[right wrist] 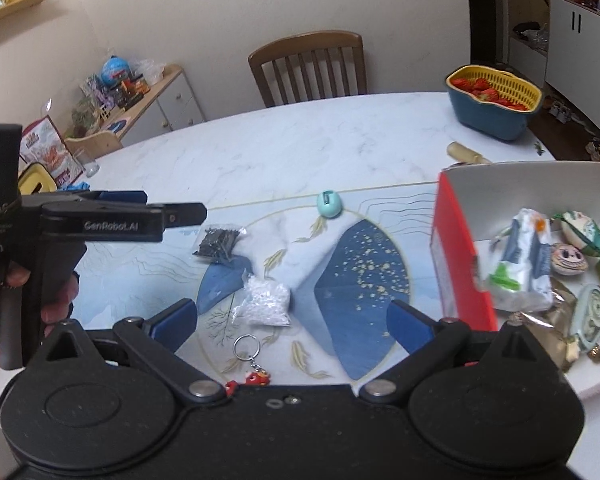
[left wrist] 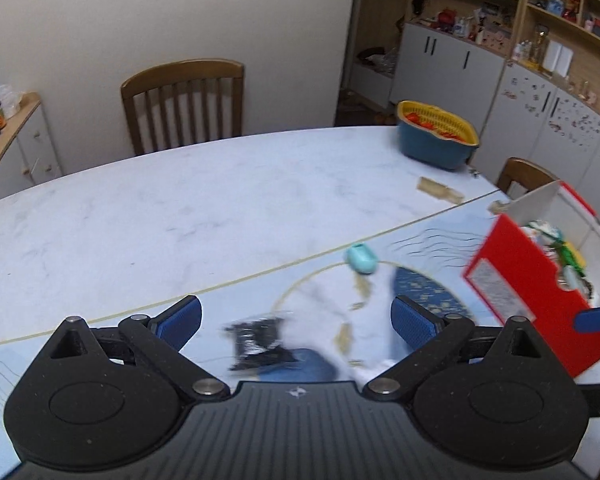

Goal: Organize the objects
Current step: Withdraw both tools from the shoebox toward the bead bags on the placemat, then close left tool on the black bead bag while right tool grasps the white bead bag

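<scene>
My left gripper (left wrist: 296,320) is open, low over the blue patterned mat (left wrist: 424,292), with a clear bag of small black parts (left wrist: 258,342) between and just ahead of its fingers, not touched. In the right wrist view that black bag (right wrist: 219,242) lies under the left gripper's (right wrist: 168,208) tip. My right gripper (right wrist: 292,324) is open above a bag of white beads (right wrist: 266,302) and a keyring with a red charm (right wrist: 252,360). A teal egg-shaped object (right wrist: 330,204) sits at the mat's far edge. The red box (right wrist: 456,260) on the right holds several trinkets.
A blue and yellow basket of strawberries (right wrist: 494,100) and a wooden piece (right wrist: 466,154) sit at the far right of the marble table (right wrist: 300,152). A glass (right wrist: 88,162) stands at the left edge. A wooden chair (right wrist: 308,64) is behind the table. A gloved hand (right wrist: 4,280) holds the left gripper.
</scene>
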A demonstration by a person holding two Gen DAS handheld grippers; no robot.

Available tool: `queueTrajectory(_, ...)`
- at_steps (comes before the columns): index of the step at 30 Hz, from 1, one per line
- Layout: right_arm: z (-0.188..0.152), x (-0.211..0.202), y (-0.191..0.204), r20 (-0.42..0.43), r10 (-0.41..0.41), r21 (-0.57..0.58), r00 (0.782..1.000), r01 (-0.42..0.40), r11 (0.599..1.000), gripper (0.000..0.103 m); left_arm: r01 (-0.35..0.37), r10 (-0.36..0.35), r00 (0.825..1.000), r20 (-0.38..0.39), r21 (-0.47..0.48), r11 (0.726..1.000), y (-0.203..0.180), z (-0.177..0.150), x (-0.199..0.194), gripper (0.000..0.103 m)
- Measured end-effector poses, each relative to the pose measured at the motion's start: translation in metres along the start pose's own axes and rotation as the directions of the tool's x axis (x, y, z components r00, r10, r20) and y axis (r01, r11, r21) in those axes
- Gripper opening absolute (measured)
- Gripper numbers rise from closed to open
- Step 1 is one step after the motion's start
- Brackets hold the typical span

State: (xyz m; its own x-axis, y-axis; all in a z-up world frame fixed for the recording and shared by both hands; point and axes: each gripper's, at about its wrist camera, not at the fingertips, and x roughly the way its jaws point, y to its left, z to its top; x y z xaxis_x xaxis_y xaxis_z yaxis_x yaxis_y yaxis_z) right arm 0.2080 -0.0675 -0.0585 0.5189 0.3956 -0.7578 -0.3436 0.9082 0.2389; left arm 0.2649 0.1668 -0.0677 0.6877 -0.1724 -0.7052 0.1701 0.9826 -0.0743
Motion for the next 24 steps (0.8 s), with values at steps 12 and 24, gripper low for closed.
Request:
queueTrajectory(12,-0.002,0.062,0.014,-0.094,-0.028,0.007,0.995,0.028,1.000,0.099,-0.028,0.028,0.996,-0.080,0.003,1.000,0.029,-0.017,0.052,0.102)
queueTrajectory(24,-0.002,0.117,0.027,-0.155,-0.047,-0.032,0.987,0.042,0.999,0.090,-0.051,0.047,0.990,-0.130,-0.031,0.998,0.030,-0.027,0.089,0.101)
